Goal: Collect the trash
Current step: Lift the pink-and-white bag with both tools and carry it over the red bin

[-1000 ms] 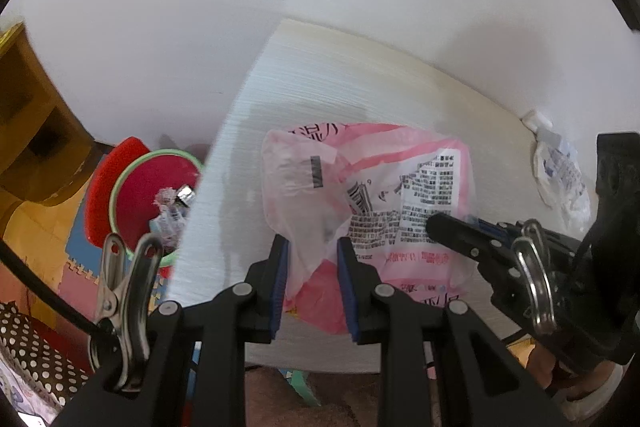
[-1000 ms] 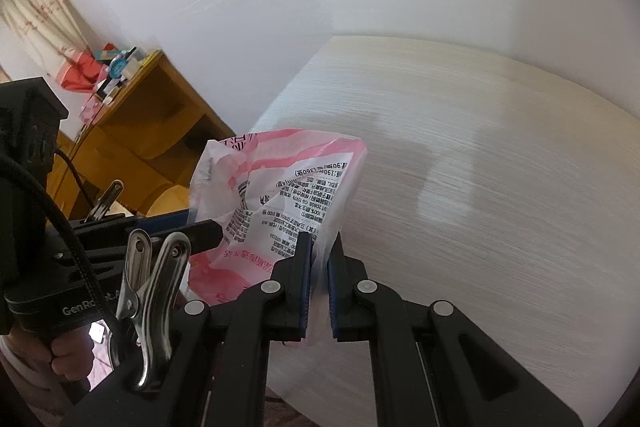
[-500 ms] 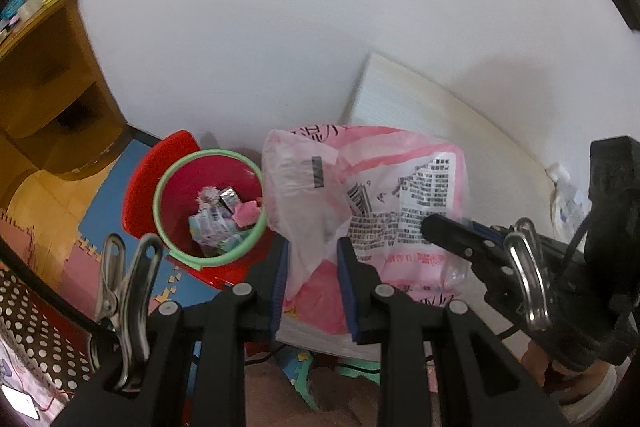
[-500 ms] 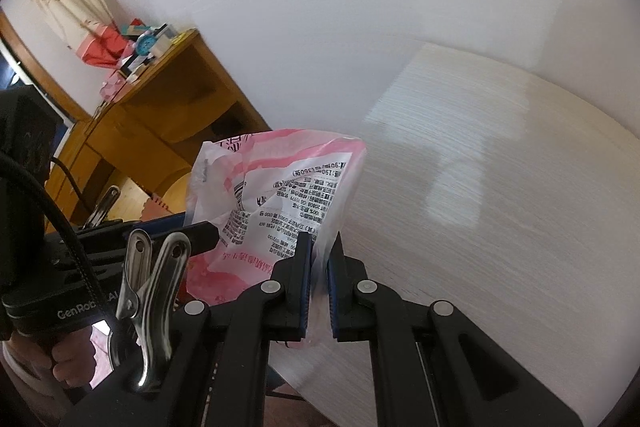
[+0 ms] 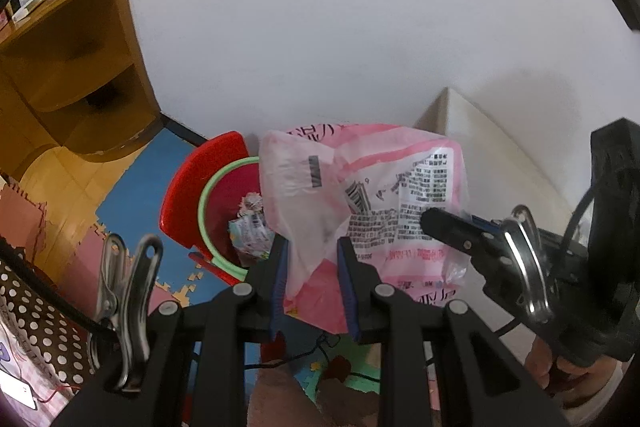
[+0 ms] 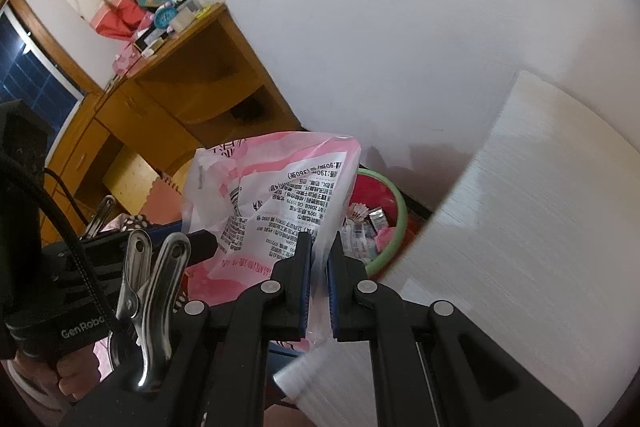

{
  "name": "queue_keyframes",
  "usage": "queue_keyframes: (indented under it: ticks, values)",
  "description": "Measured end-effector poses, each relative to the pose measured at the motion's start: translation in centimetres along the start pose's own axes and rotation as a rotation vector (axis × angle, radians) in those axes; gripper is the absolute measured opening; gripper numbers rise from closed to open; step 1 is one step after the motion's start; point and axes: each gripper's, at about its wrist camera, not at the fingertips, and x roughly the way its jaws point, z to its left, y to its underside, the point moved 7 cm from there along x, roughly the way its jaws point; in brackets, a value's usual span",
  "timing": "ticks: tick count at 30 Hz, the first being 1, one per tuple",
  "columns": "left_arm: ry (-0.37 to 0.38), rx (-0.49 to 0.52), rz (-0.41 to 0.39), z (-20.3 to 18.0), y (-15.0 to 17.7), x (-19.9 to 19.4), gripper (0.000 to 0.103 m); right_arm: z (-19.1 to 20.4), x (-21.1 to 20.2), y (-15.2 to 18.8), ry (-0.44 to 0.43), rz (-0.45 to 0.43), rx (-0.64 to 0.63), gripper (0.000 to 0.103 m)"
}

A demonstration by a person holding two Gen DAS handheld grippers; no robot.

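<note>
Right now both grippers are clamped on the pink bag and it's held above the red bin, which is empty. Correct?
Not quite. The red bin is not empty: the right wrist view shows wrappers lying inside it. The rest holds: the left gripper and the right gripper are both clamped on the pink bag, held above the bin.

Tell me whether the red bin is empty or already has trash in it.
Not empty. Crumpled wrappers lie in the red bin; how deep they go cannot be told, since the pink bag hides part of it.
</note>
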Motion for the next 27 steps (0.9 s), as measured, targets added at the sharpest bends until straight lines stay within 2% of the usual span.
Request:
queue_keyframes:
  ticks: [12,27]
  values:
    - [0.012,-0.037,0.068,5.0,-1.4,5.3,0.025,1.2,8.2,-1.6,0.060,0.122,-0.019,0.009]
    - [0.044,-0.056,0.148,8.4,-3.1,12.9,0.025,-1.2,15.9,-2.8,0.131,0.234,0.018,0.009]
